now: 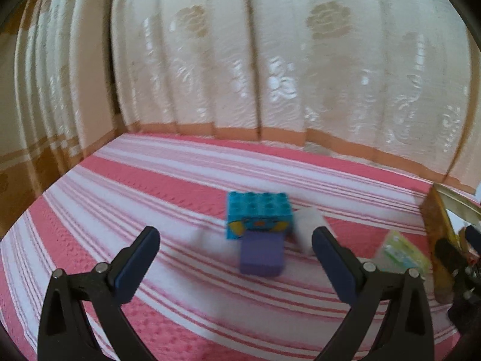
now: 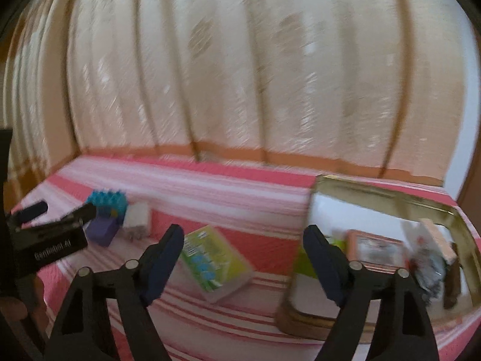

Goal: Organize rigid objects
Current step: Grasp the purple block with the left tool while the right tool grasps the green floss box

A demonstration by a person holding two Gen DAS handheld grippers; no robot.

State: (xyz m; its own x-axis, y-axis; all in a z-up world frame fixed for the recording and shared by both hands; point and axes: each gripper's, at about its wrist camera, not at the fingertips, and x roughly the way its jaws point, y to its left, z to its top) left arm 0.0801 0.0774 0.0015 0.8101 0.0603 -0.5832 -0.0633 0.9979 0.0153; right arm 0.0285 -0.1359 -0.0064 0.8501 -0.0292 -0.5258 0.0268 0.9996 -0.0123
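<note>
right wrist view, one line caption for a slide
Open right gripper above a green box, beside a gold tin.

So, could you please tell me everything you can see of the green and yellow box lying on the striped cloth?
The green and yellow box is a flat rectangular pack, seemingly cardboard, with a printed top showing a row of pale blue dots and lettering too blurred to read. It looks closed. It lies flat and skewed on the pink and white striped cloth, just left of the gold-rimmed tray and apart from it. It sits ahead of the open right gripper, whose pads do not touch it. Only the cloth touches it.
</note>
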